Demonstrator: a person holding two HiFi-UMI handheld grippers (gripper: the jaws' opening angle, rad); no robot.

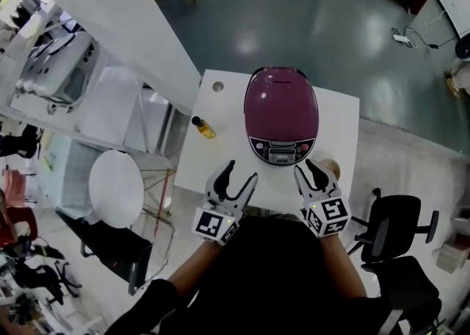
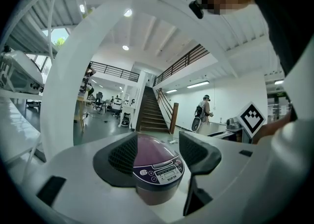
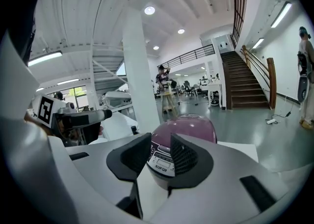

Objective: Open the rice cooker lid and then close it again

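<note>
Person is wearing a black top; the white left tool and white right tool are showing dark ribbed pads and carrying cubes with black-and-white square markers.

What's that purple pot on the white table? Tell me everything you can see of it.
It is a rice cooker with a glossy purple domed lid, shut. A dark control panel with a small display and buttons sits at its front, facing the person. It stands upright on the white table. Neither the left claw nor the right claw touches it.
</note>
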